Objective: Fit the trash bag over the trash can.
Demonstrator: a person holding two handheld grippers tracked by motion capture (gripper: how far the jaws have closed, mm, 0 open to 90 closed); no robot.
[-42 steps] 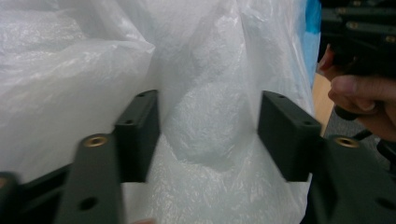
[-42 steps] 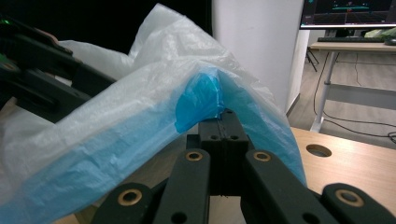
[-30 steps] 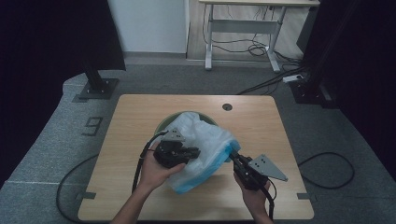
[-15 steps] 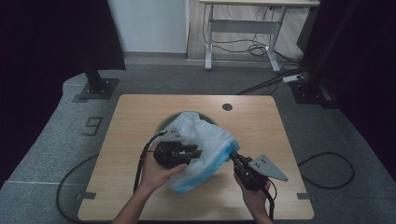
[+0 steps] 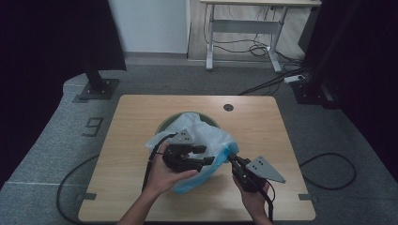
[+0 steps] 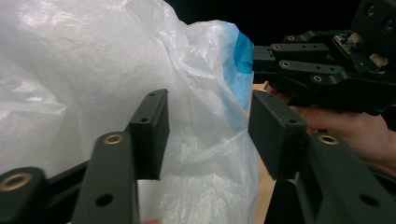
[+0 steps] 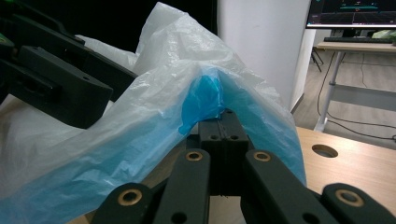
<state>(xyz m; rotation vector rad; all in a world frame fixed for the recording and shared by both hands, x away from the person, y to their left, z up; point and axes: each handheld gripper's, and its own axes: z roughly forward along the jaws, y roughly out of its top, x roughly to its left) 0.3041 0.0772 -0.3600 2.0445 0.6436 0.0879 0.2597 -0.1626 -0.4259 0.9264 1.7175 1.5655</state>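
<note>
A thin white plastic bag (image 5: 206, 133) with a blue edge is draped over a dark green round bin (image 5: 170, 121) at the table's middle. My right gripper (image 5: 231, 157) is shut on the blue edge of the bag (image 7: 205, 95), its jaws pressed together on the film (image 7: 223, 119). My left gripper (image 5: 206, 161) sits against the bag's left front. Its jaws have just been opening and now stand apart (image 6: 208, 133), with loose white film (image 6: 84, 70) between and behind them and neither pad pressing on it. The right gripper (image 6: 327, 70) shows beyond.
The wooden table (image 5: 141, 108) has a round cable hole (image 5: 228, 107) near its far edge. Cables trail from both grippers off the front edge. A white desk (image 5: 244, 23) and black stands stand on the grey floor beyond.
The left gripper's jaws have spread apart and let go of the bag film. Both hands and the bag stay about where they were.
</note>
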